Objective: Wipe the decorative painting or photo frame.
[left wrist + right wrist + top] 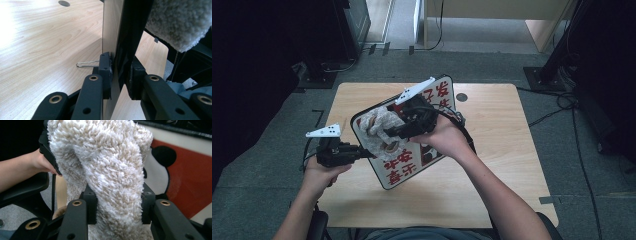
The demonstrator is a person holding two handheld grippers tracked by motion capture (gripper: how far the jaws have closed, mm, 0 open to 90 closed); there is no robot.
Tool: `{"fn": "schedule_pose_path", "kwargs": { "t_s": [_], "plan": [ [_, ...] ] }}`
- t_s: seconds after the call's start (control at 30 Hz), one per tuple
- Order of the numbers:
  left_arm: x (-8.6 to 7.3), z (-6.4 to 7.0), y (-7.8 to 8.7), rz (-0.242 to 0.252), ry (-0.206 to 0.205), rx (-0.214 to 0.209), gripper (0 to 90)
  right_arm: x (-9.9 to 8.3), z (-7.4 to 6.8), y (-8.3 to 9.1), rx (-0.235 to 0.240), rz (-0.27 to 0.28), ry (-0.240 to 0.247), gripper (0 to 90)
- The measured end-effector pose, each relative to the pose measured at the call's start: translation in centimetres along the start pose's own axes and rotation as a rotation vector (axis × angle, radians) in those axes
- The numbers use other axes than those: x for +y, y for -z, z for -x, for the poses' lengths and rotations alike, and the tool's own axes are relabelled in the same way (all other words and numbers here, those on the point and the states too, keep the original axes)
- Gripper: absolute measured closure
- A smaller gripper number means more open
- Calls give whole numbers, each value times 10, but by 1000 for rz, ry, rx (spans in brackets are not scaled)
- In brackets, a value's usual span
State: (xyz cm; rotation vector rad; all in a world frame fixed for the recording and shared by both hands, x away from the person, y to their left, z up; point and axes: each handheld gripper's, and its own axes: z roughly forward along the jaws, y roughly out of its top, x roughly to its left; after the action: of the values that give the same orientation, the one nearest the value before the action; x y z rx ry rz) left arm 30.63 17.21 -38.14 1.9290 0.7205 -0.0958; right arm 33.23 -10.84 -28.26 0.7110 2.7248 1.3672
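**Two tools, one board and one cloth**

Two hands work over a light wooden tabletop at the centre of the high view. The left tool, at the lower left of that frame, pinches the edge of a flat board printed with red characters and a panda figure on a pale ground with a dark rim. The board is held tilted, its lower corner toward the bottom of the frame and its upper corner toward the top centre.

In the left gripper view the board stands on edge in the middle of the frame, and the left tool's jaws press on it from both sides. A thin wire clip lies on the tabletop just left of the jaws, and a dark round hole in the wood sits at the top of the frame.

The right tool, near the centre of the high view, grips a fluffy beige-and-white cloth against the face of the board. In the right gripper view the cloth rises up the middle of the frame, squeezed between the right tool's jaws, with the board's red and white print behind it at the right. The person's left hand appears at the left edge of that frame.
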Motion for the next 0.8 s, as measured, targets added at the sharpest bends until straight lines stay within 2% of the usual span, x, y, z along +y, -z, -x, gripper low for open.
{"fn": "schedule_pose_path", "kwargs": {
  "t_s": [0.8],
  "plan": [
    [0,1,0,0,3,1,774,-36,4,-18,14,-15,-11,619]
  ]
}}
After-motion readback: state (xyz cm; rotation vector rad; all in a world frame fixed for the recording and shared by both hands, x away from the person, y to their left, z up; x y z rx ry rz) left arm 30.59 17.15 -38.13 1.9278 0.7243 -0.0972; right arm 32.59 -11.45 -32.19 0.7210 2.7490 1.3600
